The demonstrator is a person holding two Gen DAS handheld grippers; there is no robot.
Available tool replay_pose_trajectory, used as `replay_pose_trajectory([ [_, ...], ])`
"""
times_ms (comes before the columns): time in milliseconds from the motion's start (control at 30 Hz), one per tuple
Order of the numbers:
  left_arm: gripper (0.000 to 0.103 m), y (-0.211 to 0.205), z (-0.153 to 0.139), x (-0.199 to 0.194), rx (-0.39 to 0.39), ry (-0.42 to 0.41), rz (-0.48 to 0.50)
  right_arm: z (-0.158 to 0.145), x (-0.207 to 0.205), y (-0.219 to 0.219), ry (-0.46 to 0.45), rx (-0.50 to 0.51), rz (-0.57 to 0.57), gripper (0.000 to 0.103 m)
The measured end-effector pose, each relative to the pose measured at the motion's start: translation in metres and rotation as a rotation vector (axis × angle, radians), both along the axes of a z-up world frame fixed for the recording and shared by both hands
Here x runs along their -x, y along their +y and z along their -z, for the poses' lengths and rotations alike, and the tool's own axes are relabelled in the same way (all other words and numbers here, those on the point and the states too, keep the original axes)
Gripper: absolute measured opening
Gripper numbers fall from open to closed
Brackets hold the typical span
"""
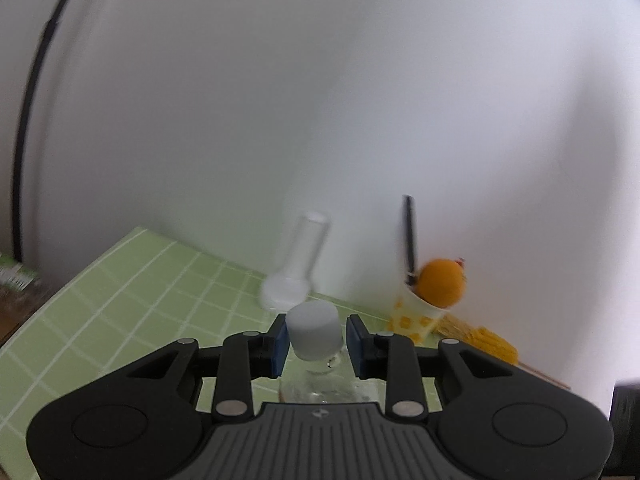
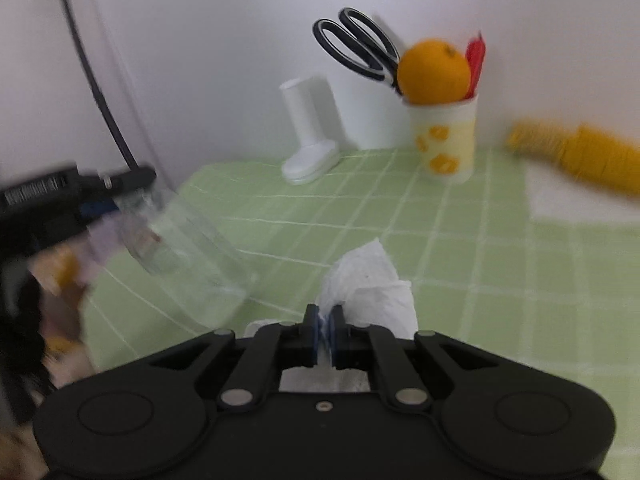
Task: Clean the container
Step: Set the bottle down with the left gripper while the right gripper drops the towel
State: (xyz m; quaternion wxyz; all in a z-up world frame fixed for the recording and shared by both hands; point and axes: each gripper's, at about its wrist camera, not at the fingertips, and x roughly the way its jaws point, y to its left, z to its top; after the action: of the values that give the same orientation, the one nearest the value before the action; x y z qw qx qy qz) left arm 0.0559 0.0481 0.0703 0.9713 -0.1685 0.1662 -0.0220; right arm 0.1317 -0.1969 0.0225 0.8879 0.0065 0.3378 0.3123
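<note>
Left tool (image 1: 316,346) pinches a clear glass bottle (image 1: 320,384) at the neck, just under its white cap (image 1: 314,330); blue pads (image 1: 281,346) sit on both sides of the neck. In the right wrist view the same bottle (image 2: 188,256) shows at left, tilted, held off the green grid mat (image 2: 400,232) with its base toward the middle, the left tool (image 2: 102,200) gripping its top end. Motion blur on the bottle, so whether it holds anything cannot be told.

Right tool (image 2: 327,330) is pressed together on a crumpled white paper towel (image 2: 368,288); the towel bunches out past the fingertips and sits above the mat, just right of the bottle base, not clearly touching it.

Back of the table by the white wall: a white boot-shaped holder (image 2: 310,132), and right of it a yellow-patterned cup (image 2: 448,140) with an orange (image 2: 434,70) on top, black scissors (image 2: 360,46) and something red (image 2: 476,58) sticking out. Yellow corn cob (image 2: 580,156) lies further right, blurred. Black cable (image 2: 96,80) runs down the wall at left.
</note>
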Motion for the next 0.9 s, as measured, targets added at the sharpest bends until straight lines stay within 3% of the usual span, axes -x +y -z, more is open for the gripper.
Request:
replay_pose_trajectory([
  [100, 0.033, -0.018, -0.005, -0.002, -0.069, -0.005, 0.039, -0.004, 0.0, 0.006, -0.048, 0.11, -0.017, 0.005],
  [267, 0.033, -0.04, -0.007, -0.003, -0.149, -0.007, 0.083, -0.003, -0.005, 0.018, -0.056, 0.173, -0.048, 0.006],
  [533, 0.037, -0.058, -0.007, -0.002, -0.224, -0.004, 0.111, 0.002, -0.006, 0.027, -0.058, 0.174, -0.053, 0.012],
  [600, 0.047, -0.06, -0.009, -0.001, -0.239, -0.008, 0.1, 0.002, -0.006, 0.027, -0.057, 0.162, -0.048, 0.014],
  [633, 0.051, -0.06, -0.01, 0.0, -0.246, -0.011, 0.094, 0.002, -0.006, 0.026, -0.059, 0.154, -0.043, 0.02],
  [700, 0.068, -0.059, -0.015, 0.005, -0.251, -0.032, 0.086, 0.001, -0.005, 0.024, -0.065, 0.132, -0.021, 0.047],
  [733, 0.069, -0.056, -0.017, 0.006, -0.252, -0.044, 0.085, 0.0, -0.004, 0.022, -0.072, 0.118, -0.001, 0.061],
  [800, 0.072, -0.052, -0.02, 0.012, -0.255, -0.052, 0.076, -0.003, -0.003, 0.016, -0.075, 0.065, 0.042, 0.064],
  [900, 0.08, -0.044, -0.019, 0.02, -0.252, -0.035, 0.052, -0.01, 0.004, 0.007, -0.104, -0.006, 0.109, 0.081],
])
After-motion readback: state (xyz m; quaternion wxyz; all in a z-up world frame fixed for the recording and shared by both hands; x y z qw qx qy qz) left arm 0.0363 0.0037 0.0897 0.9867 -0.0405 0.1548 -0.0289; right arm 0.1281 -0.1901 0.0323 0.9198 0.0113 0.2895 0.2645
